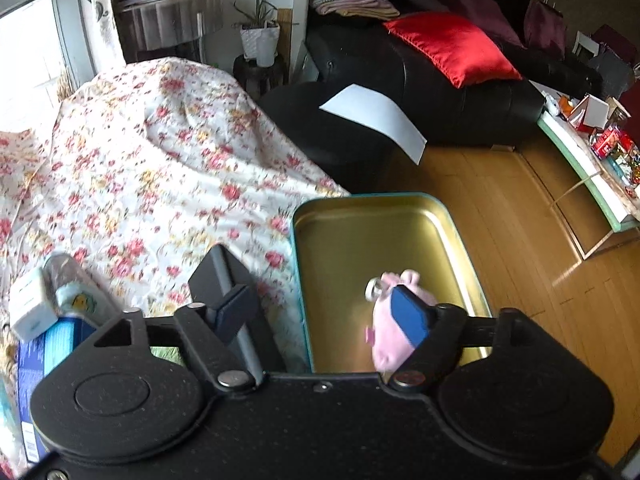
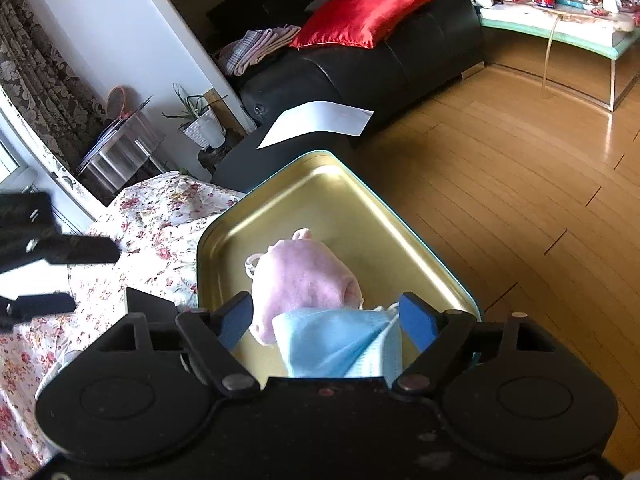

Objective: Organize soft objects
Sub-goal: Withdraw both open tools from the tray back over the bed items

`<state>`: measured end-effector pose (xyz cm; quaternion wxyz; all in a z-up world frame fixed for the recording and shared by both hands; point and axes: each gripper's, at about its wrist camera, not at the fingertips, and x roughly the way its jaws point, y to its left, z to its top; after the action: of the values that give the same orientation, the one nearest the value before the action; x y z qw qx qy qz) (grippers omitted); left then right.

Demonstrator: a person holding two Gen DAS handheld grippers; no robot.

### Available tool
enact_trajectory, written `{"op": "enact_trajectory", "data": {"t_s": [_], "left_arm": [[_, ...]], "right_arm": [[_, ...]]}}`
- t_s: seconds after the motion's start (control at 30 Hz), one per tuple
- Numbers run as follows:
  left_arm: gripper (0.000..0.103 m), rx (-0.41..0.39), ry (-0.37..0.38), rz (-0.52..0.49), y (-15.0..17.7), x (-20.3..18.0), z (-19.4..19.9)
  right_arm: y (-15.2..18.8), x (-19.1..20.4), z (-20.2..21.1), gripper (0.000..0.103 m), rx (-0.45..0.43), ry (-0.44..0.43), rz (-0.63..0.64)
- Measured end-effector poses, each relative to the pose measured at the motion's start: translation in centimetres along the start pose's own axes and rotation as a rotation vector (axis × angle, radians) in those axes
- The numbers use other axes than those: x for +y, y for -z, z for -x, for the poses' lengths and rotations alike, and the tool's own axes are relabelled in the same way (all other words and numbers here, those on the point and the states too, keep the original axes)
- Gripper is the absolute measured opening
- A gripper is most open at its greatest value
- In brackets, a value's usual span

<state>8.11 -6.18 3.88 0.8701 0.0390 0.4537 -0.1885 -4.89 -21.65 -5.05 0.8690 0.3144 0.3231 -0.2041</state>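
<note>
A gold tin tray (image 1: 360,232) with a teal rim sits at the edge of the flowered cover. In it lies a pink plush toy (image 1: 386,340) with a metal ring (image 1: 374,290). My left gripper (image 1: 310,272) is open over the tray's left wall, and the plush rests against the blue pad of its right finger (image 1: 412,320). In the right wrist view the pink plush toy (image 2: 304,276) lies in the tray (image 2: 320,192) with a light blue face mask (image 2: 336,340) draped over its near end. My right gripper (image 2: 326,298) is open, with the mask loose between its pads. The left gripper's fingers (image 2: 60,250) show at the left edge.
A flowered bedcover (image 1: 152,168) spreads to the left, with a white box (image 1: 30,312) and a blue packet (image 1: 44,360) on it. Behind are a black sofa (image 1: 440,92), a red cushion (image 1: 452,48) and a white sheet (image 1: 376,120). Wood floor (image 2: 500,184) and a cluttered glass table (image 2: 560,20) lie to the right.
</note>
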Motion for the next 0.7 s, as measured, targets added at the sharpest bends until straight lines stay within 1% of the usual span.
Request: {"op": "enact_trajectory", "data": {"t_s": [0.17, 0.4, 0.6, 0.67, 0.7], "left_arm": [[0.076, 0.026, 0.000, -0.015, 1.4, 1.1, 1.1], [0.077, 0.055, -0.017, -0.001, 3.5, 4.2, 3.2], [0.078, 0.074, -0.066, 0.026, 5.9, 8.2, 5.6], [0.078, 0.085, -0.092, 0.046, 6.7, 9.9, 6.3], [0.078, 0.089, -0.107, 0.058, 7.0, 10.8, 6.6]], "right_arm": [[-0.1, -0.4, -0.4, 0.080, 0.018, 0.000, -0.030], [0.1, -0.3, -0.4, 0.081, 0.026, 0.012, -0.028], [0.5, 0.2, 0.1, 0.081, 0.029, 0.021, 0.003], [0.6, 0.3, 0.2, 0.085, 0.027, 0.028, 0.018], [0.7, 0.4, 0.3, 0.085, 0.025, 0.033, 0.026]]}}
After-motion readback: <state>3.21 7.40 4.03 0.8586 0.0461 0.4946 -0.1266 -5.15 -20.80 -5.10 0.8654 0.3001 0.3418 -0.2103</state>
